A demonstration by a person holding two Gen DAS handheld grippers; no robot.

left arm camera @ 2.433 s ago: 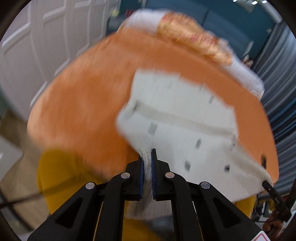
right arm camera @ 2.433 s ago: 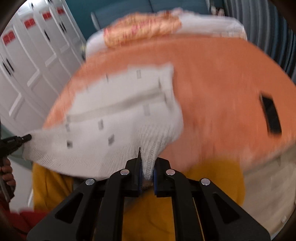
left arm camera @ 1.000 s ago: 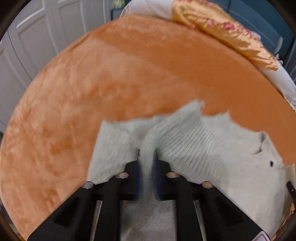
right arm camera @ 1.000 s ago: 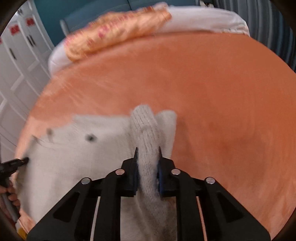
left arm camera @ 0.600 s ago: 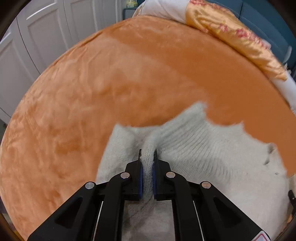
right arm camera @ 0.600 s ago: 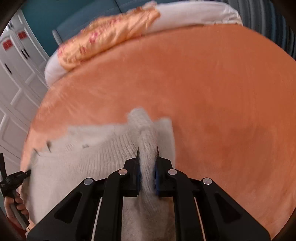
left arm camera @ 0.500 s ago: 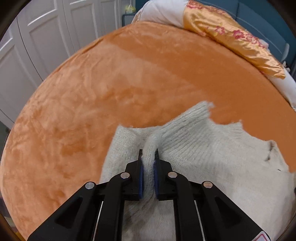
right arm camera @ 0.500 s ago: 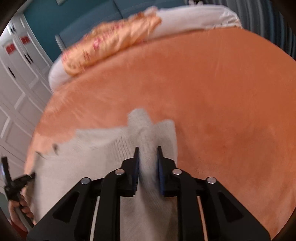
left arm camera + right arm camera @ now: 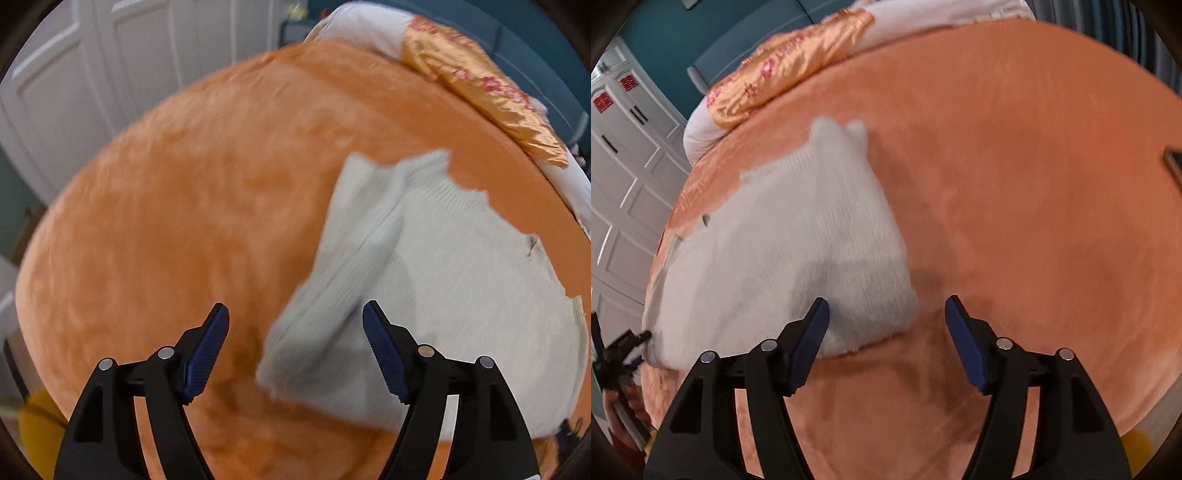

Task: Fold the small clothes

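Both grippers, left (image 9: 295, 347) and right (image 9: 886, 341), gape wide and hold nothing. Between them a cream knitted garment (image 9: 436, 295) lies flat on the near part of an orange blanket (image 9: 207, 206). It looks soft, light and floppy; pinching an edge or corner should work best.

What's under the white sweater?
The sweater lies flat on the orange blanket, which shows all around it. Whatever might sit between sweater and blanket is covered, so I can't tell.
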